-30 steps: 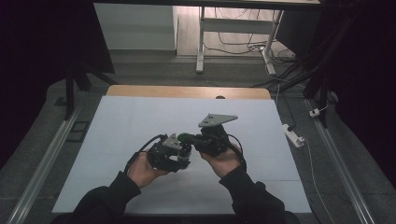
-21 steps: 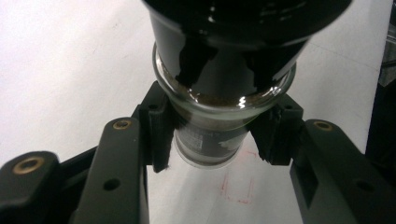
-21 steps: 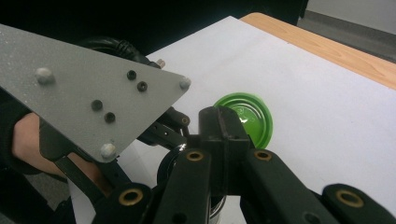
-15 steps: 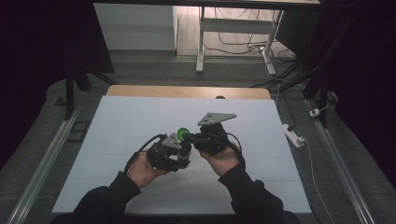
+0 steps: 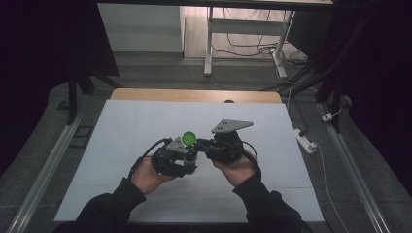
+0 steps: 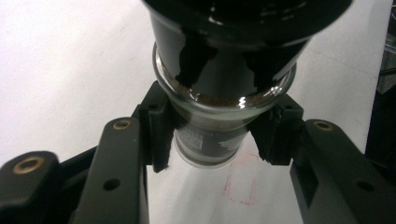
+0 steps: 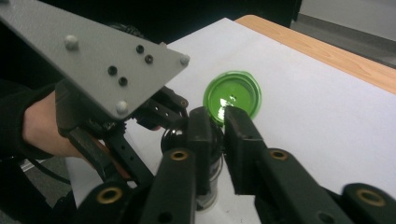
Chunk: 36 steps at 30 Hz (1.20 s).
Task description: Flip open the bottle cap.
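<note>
The left gripper (image 5: 187,154) is clamping a small glass bottle (image 6: 212,135) by its body, holding it above the white table (image 5: 145,126) near the middle. The right gripper (image 7: 219,116) is pinching the edge of the bottle's green cap (image 7: 232,96), jaws nearly together. It looks like the cap-twisting step; next probably calls for turning while the bottle is braced.
</note>
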Each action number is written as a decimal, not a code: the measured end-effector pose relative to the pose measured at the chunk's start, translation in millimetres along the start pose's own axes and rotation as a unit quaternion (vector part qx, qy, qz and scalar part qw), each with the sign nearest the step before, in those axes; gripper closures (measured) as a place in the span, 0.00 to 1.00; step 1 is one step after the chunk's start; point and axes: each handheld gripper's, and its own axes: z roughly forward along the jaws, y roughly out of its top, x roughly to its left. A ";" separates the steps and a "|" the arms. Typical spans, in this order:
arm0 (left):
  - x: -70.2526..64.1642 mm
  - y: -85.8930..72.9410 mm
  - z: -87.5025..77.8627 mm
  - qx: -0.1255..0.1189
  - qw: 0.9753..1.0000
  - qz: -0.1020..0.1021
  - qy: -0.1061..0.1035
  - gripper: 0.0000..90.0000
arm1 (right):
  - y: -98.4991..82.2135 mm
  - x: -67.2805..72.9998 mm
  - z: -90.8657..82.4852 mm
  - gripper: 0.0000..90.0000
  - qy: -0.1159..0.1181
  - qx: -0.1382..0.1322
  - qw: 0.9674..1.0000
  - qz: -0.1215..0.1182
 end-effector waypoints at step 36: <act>8.4 2.0 -10.3 -0.012 1.000 -0.014 0.000 0.59 | -84.1 -0.1 -71.4 0.07 -0.085 0.008 0.996 0.038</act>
